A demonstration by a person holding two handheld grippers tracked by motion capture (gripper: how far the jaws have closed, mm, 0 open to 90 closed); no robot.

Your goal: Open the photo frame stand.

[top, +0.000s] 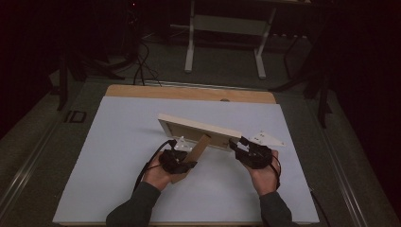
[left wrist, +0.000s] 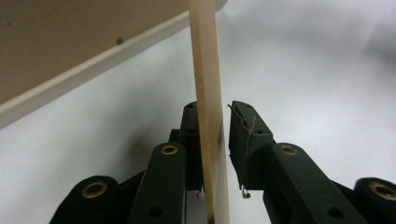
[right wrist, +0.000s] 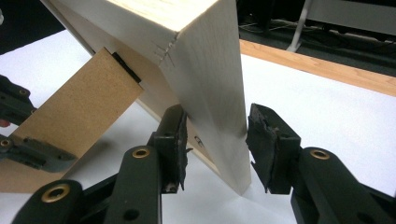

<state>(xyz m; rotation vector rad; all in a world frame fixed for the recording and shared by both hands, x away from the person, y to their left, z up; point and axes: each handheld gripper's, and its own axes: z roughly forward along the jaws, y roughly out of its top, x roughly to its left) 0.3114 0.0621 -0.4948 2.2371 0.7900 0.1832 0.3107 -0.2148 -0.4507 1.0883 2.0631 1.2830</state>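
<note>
Table (top: pixel 118 179): We see a white-topped surface with a bare wooden strip at its far edge. Both hands work near its middle, and everything in play stands on it.

Picture frame (top: pixel 198 126): A pale wooden frame stands tilted on its lower edge, back toward us. Its right end sits between the fingers of the right gripper. Our judgement is that it could topple forward or skid on the smooth top if either hand lets go before the prop bears weight.

Easel stand (top: pixel 191 158): The brown fibreboard leg slopes down from its hinge on the frame's back and passes edge-on between the left fingers. We judge that a hard pull here could strain or tear that small hinge (the black tab in the right gripper view).

Right gripper (right wrist: pixel 215 140): Its fingers are apart around the frame's corner. The left pad lies against the wood, while the right pad stands just beside it with a sliver of gap, so the hold looks loose and the corner could slip out.

Left gripper (left wrist: pixel 215 140): The thin stand rests against one pad (left wrist: pixel 192 140), and the other finger (left wrist: pixel 243 135) is just clear of it. This is not a clamp, so the leg could swing free.
</note>
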